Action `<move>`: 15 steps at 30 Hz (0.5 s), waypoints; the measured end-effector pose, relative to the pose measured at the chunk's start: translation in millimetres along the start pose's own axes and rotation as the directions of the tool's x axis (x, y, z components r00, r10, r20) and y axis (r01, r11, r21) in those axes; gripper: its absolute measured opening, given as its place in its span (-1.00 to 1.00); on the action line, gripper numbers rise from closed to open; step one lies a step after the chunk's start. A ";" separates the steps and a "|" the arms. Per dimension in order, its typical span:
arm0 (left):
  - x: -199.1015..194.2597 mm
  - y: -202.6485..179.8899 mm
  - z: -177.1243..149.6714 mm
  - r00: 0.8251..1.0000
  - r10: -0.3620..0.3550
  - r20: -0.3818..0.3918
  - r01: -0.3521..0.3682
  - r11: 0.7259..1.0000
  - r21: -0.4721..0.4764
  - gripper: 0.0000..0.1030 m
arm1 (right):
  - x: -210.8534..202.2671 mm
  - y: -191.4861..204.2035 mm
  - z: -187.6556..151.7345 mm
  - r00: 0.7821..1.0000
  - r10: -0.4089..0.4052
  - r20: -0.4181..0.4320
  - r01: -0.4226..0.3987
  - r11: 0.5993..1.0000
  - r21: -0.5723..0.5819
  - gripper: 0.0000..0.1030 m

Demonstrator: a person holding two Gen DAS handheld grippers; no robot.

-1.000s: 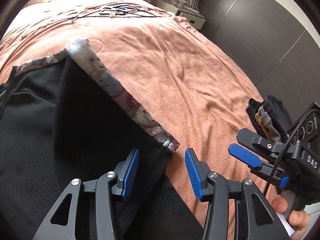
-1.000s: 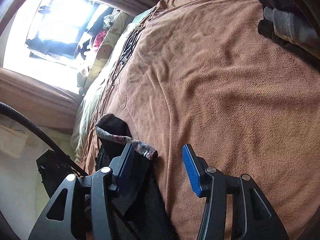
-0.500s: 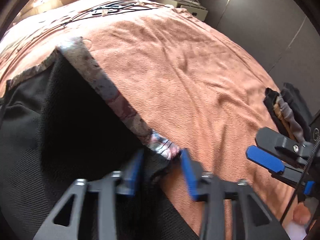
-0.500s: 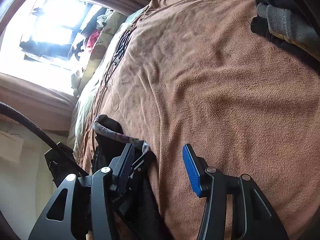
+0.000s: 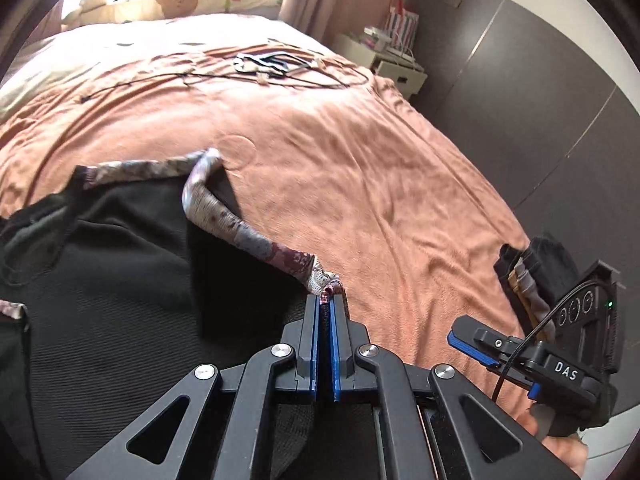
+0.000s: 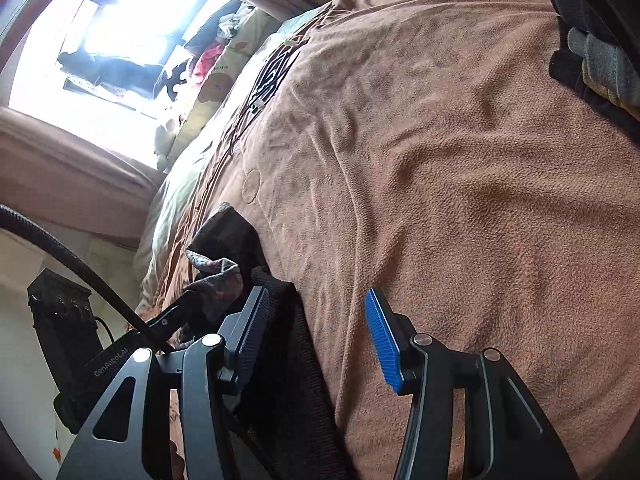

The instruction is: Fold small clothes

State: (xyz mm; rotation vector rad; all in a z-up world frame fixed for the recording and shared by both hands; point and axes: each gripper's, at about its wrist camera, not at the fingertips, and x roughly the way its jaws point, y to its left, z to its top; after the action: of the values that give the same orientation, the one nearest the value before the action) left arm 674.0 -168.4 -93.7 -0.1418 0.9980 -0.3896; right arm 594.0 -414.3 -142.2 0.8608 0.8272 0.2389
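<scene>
A black garment (image 5: 112, 288) with a patterned grey-maroon waistband (image 5: 224, 220) lies on the orange blanket (image 5: 360, 168) at the left. My left gripper (image 5: 325, 300) is shut on the waistband's corner and lifts it off the blanket. My right gripper (image 6: 316, 320) is open and empty, just right of the garment's edge (image 6: 280, 320), over the blanket (image 6: 460, 200). The right gripper also shows in the left wrist view (image 5: 480, 348). The left gripper shows in the right wrist view (image 6: 188, 304), pinching the waistband (image 6: 220, 276).
A stack of folded dark clothes (image 5: 536, 276) sits at the blanket's right edge, also in the right wrist view (image 6: 596, 60). A black cable and small items (image 5: 272, 64) lie far up the bed. A dark wardrobe wall (image 5: 520, 80) stands right.
My left gripper closed on the waistband corner and raised it, so the band now twists upward. My right gripper stayed open beside the garment.
</scene>
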 end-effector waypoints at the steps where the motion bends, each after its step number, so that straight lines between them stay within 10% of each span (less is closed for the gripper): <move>1: -5.5 5.7 1.9 1.000 0.003 0.009 -0.003 1.000 -0.009 -0.90 | 2.1 3.4 -1.1 1.000 0.006 -0.002 -0.006 1.000 -0.011 -0.06; 15: -64.8 106.9 -11.9 0.990 0.127 0.059 -0.115 0.978 -0.173 -0.90 | 43.3 41.0 -21.0 0.999 0.019 -0.045 -0.026 0.988 -0.154 -0.06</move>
State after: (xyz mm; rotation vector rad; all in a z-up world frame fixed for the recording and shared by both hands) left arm 660.1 -44.3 -80.1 -0.2453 0.9655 -0.1867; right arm 613.2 -354.0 -142.9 0.7218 0.8282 0.3386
